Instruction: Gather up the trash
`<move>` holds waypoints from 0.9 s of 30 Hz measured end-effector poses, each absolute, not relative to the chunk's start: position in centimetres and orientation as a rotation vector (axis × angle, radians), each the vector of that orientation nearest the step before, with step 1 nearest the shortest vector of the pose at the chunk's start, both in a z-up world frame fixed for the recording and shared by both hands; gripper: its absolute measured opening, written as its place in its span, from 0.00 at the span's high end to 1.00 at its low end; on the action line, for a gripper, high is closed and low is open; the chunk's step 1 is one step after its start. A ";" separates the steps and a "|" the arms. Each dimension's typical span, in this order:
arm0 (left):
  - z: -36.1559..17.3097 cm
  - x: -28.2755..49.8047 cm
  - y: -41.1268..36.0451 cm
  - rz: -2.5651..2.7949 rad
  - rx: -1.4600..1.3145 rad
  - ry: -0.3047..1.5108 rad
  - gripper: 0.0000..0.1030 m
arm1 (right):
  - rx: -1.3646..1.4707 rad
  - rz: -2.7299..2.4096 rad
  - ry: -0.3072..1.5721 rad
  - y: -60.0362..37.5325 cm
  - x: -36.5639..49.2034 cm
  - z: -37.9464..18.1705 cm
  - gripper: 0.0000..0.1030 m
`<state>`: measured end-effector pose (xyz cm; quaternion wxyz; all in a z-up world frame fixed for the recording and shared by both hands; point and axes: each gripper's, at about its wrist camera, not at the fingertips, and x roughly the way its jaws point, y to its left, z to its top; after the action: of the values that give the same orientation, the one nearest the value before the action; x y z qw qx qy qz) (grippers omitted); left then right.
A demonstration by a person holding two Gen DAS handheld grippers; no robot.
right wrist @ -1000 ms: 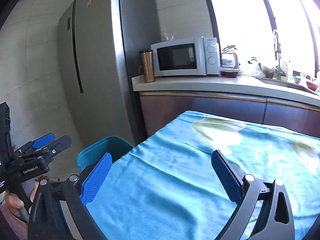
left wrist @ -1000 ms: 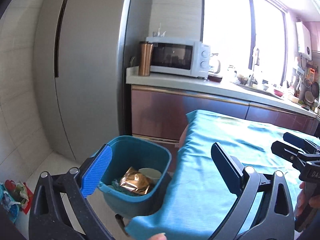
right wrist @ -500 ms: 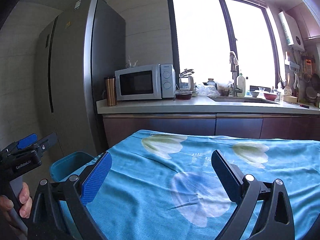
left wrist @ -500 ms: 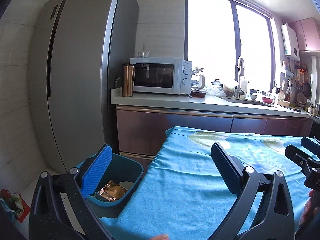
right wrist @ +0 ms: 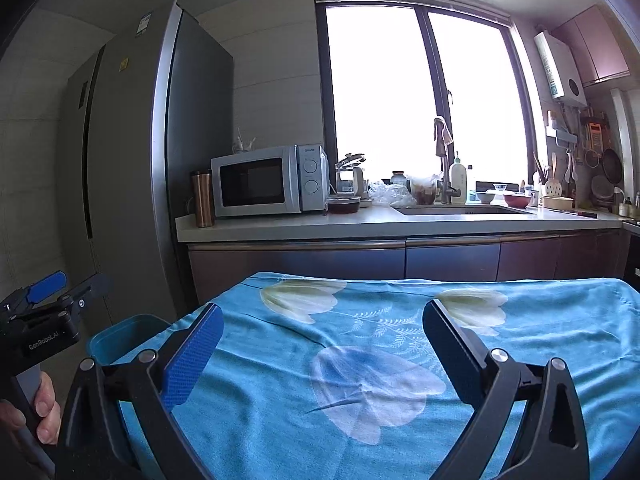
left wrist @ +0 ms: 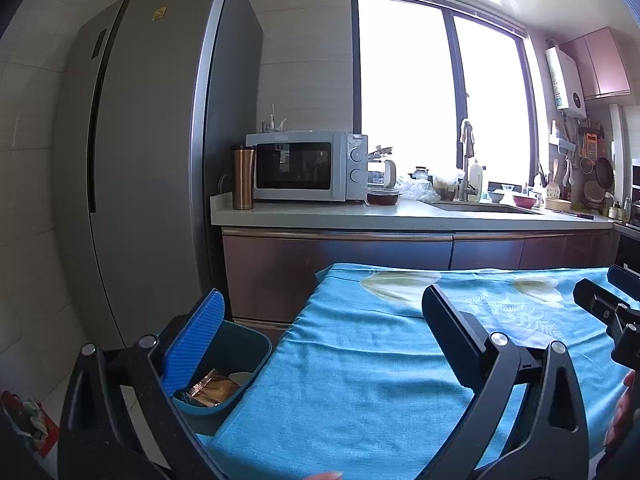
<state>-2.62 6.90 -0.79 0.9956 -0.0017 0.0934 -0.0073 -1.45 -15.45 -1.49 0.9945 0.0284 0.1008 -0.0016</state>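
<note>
A teal trash bin stands on the floor at the table's left end, also showing in the right wrist view. Inside it lie a shiny gold wrapper and a pale cup. My left gripper is open and empty, held above the table's left edge beside the bin. My right gripper is open and empty over the blue flowered tablecloth. No trash shows on the cloth. Each gripper appears at the edge of the other's view.
A grey fridge stands at the left. A counter behind the table carries a microwave, a copper tumbler, a sink and dishes. Crumpled litter lies on the floor at the far left.
Both grippers have tilted up and drawn back from the bin. The views now look level across the table toward the counter and window. Both stay open and empty.
</note>
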 end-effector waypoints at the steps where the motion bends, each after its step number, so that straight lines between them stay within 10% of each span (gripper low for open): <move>1: -0.8 -2.7 6.7 -0.017 0.000 0.183 0.05 | 0.057 -0.010 0.196 -15.6 -1.6 -1.5 0.06; 27: -0.5 -3.7 5.6 -0.011 0.019 0.147 0.05 | 0.071 -0.055 0.159 -17.0 -2.9 -1.1 0.06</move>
<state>-3.69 5.63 -0.51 0.9972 0.0094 0.0735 -0.0053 -2.88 -16.96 -1.11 0.9958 0.0355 0.0796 -0.0274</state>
